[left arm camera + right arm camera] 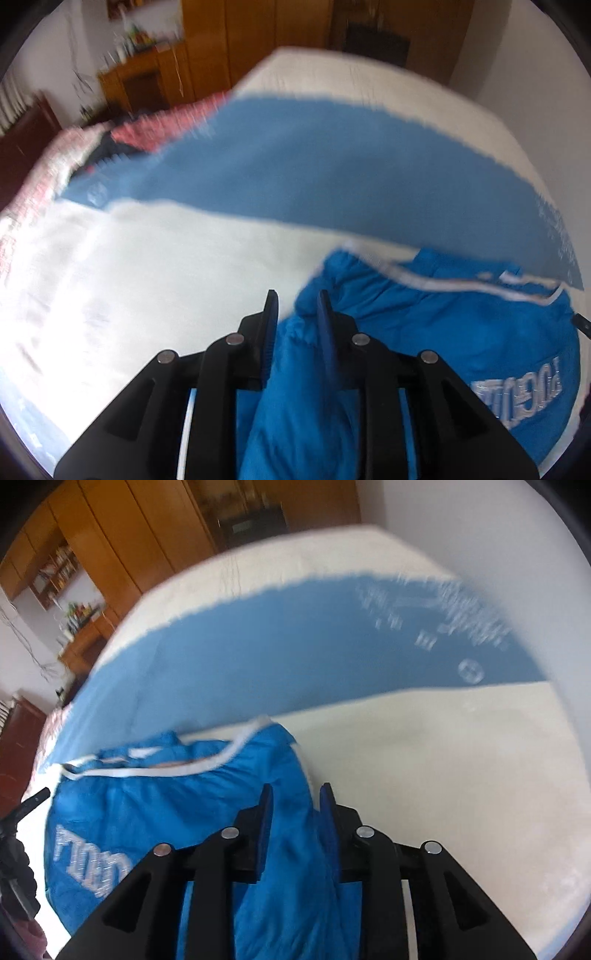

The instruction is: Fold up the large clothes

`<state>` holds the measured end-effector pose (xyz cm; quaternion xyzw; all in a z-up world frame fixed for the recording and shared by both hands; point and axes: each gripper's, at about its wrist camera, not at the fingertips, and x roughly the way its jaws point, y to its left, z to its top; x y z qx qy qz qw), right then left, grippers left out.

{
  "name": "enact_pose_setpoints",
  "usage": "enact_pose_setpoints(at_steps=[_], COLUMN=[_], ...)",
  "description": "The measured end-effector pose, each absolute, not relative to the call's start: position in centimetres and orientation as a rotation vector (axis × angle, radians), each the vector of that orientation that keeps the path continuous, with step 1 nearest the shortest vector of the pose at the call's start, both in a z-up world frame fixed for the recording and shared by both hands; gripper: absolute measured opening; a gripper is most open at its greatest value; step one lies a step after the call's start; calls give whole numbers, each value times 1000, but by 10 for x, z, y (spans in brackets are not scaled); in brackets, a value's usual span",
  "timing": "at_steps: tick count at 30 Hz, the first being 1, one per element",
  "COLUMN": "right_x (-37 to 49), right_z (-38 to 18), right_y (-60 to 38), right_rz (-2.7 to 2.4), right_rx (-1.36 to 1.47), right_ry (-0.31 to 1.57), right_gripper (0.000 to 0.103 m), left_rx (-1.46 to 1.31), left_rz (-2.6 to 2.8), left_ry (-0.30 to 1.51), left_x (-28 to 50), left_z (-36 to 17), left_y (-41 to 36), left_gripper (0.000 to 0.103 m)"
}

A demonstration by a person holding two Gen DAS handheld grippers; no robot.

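Fabric of the bright blue jacket is bunched between the nearly closed jaws of the left gripper; the right gripper pinches it likewise. The jacket hangs between them over the bed's near edge. Beyond lies a blue towel.

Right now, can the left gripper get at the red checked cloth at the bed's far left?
Probably not: the left gripper is shut on the blue jacket, and the red checked cloth lies across the bed.
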<state>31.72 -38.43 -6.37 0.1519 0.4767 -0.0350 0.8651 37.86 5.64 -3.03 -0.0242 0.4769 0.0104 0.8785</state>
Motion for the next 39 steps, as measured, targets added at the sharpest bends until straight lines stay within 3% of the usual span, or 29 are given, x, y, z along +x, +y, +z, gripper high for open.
enact_pose_setpoints(at_steps=[5, 10, 15, 27, 39], right_x=[264, 234, 240, 235, 210], right_z=[-42, -56, -95, -129, -87], right_y=[-334, -283, -272, -255, -268], right_rz=[15, 25, 33, -3, 55], right_rx=[287, 216, 244, 133, 213], right_ry=[906, 852, 900, 829, 802], right_gripper=[25, 17, 12, 11, 11], left_rx=[14, 61, 43, 63, 23], left_rz=[-40, -130, -178, -212, -253], left_ry=[900, 877, 973, 953, 934], left_x=[315, 263, 258, 258, 227], left_z=[1, -19, -65, -97, -65], left_y=[21, -30, -46, -42, -46], left_gripper=[21, 21, 20, 21, 19])
